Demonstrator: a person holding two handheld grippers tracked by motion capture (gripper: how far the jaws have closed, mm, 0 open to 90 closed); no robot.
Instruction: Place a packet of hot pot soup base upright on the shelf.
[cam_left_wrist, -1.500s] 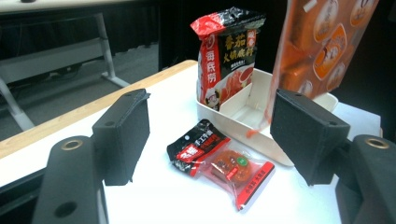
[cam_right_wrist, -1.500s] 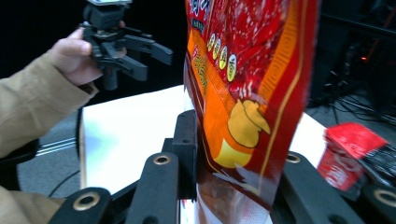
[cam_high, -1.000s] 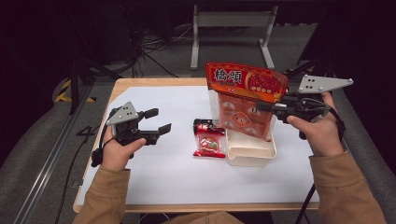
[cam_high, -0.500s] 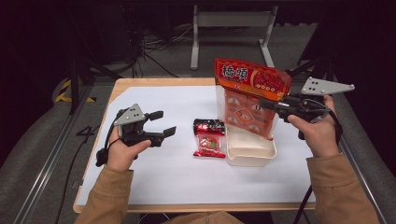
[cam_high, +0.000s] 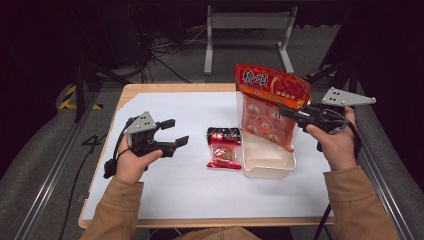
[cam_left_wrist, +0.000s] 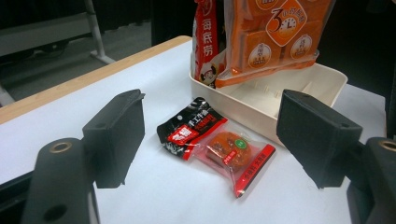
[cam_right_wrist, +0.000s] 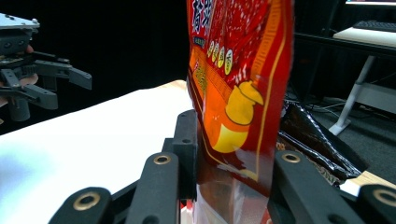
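Note:
A big red and orange snack bag (cam_high: 267, 95) hangs upright with my right gripper (cam_high: 286, 113) shut on its right edge. Its lower end dips over the far part of a shallow white tray (cam_high: 267, 170). In the right gripper view my right gripper (cam_right_wrist: 233, 158) pinches the bag (cam_right_wrist: 238, 60) between both jaws. Two small packets lie left of the tray, a black one (cam_high: 223, 135) and a clear red one (cam_high: 225, 156). My left gripper (cam_high: 175, 132) hovers open to their left. The left gripper view looks between my left gripper (cam_left_wrist: 212, 119) jaws at the black packet (cam_left_wrist: 189, 128), the clear red packet (cam_left_wrist: 231, 149) and the tray (cam_left_wrist: 261, 100).
A white sheet (cam_high: 190, 190) covers the wooden table (cam_high: 165, 88). Metal stand legs (cam_high: 250, 22) and cables lie on the dark floor beyond the far edge. A rail (cam_high: 55, 165) runs along the table's left side. The left gripper (cam_right_wrist: 42, 79) also appears far off in the right gripper view.
The right hand has come down a little, lowering the bag until its bottom reaches into the tray. The left gripper has stayed open in nearly the same place.

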